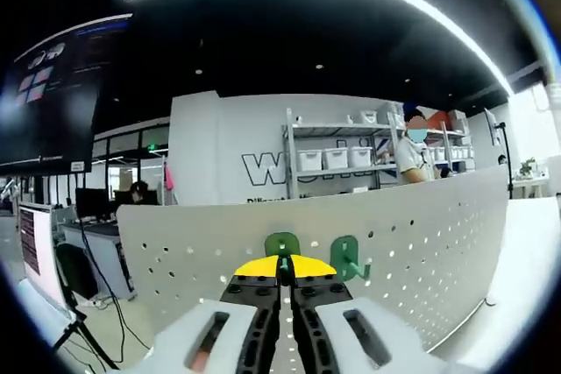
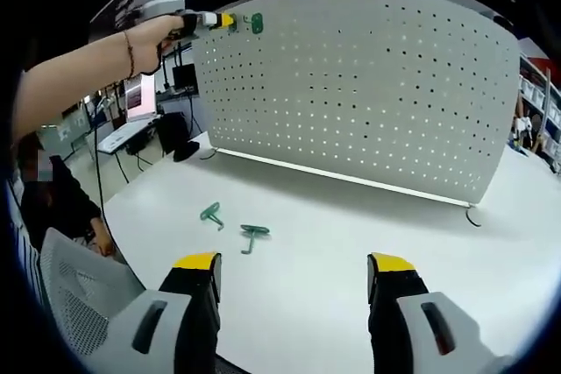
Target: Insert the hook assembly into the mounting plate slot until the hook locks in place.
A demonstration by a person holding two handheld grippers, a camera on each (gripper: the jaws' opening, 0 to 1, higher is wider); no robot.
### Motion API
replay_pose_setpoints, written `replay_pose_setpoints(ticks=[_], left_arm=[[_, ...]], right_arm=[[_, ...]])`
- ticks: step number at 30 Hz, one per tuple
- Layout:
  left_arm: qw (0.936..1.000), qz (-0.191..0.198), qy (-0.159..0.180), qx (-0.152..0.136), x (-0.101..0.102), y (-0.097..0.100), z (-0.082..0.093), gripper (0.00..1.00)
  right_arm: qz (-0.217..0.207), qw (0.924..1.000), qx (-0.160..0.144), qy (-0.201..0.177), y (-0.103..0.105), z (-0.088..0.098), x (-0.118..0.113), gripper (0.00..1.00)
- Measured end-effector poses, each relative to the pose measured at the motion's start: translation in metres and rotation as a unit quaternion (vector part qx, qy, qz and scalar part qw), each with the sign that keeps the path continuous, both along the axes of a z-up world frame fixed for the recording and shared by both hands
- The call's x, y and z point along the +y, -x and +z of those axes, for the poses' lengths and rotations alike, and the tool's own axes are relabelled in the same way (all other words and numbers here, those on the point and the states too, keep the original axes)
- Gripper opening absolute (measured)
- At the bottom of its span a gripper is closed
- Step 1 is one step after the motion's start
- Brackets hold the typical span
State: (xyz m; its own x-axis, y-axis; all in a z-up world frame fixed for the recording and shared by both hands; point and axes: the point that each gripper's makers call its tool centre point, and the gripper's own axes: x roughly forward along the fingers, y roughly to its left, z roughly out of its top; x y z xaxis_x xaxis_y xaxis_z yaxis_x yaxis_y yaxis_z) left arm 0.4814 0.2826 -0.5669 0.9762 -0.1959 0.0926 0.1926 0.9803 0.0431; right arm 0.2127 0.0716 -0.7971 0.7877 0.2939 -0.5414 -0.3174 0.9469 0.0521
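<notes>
Closest to me, my left gripper [image 1: 282, 276] has its fingers pressed together on a green hook [image 1: 282, 244] at the top edge of the white pegboard [image 1: 421, 234], just beside a second green hook [image 1: 345, 257] already hanging there. My right gripper [image 2: 294, 273] hovers with fingers spread over the white surface [image 2: 351, 225], where two loose hooks [image 2: 253, 234] lie.

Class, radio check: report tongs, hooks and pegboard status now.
Left tongs shut on green hook at pegboard top edge. Right tongs open, over the table. Second hook mounted alongside; two spare hooks on table. Nothing in the way.
</notes>
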Motion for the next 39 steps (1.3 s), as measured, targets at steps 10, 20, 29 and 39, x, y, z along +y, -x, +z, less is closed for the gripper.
replay_pose_setpoints(ticks=[10, 20, 29, 39], left_arm=[[1.0000, 0.005, -0.001, 0.003, -0.001, 0.000, -0.003, 0.02], [0.9998, 0.009, -0.003, 0.019, -0.003, -0.003, -0.009, 0.02], [0.9995, 0.013, 0.005, 0.027, -0.003, -0.004, -0.012, 0.01], [0.9980, -0.013, -0.009, 0.061, -0.003, 0.006, -0.011, 0.04]], right_arm=[[-0.004, 1.0000, 0.003, -0.005, -0.001, -0.002, -0.001, 0.64], [-0.009, 0.9999, 0.005, -0.004, -0.001, -0.002, -0.004, 0.64], [-0.012, 0.9999, 0.005, -0.005, 0.000, -0.002, -0.004, 0.64], [-0.010, 0.9999, -0.005, -0.004, 0.000, 0.006, -0.001, 0.64]])
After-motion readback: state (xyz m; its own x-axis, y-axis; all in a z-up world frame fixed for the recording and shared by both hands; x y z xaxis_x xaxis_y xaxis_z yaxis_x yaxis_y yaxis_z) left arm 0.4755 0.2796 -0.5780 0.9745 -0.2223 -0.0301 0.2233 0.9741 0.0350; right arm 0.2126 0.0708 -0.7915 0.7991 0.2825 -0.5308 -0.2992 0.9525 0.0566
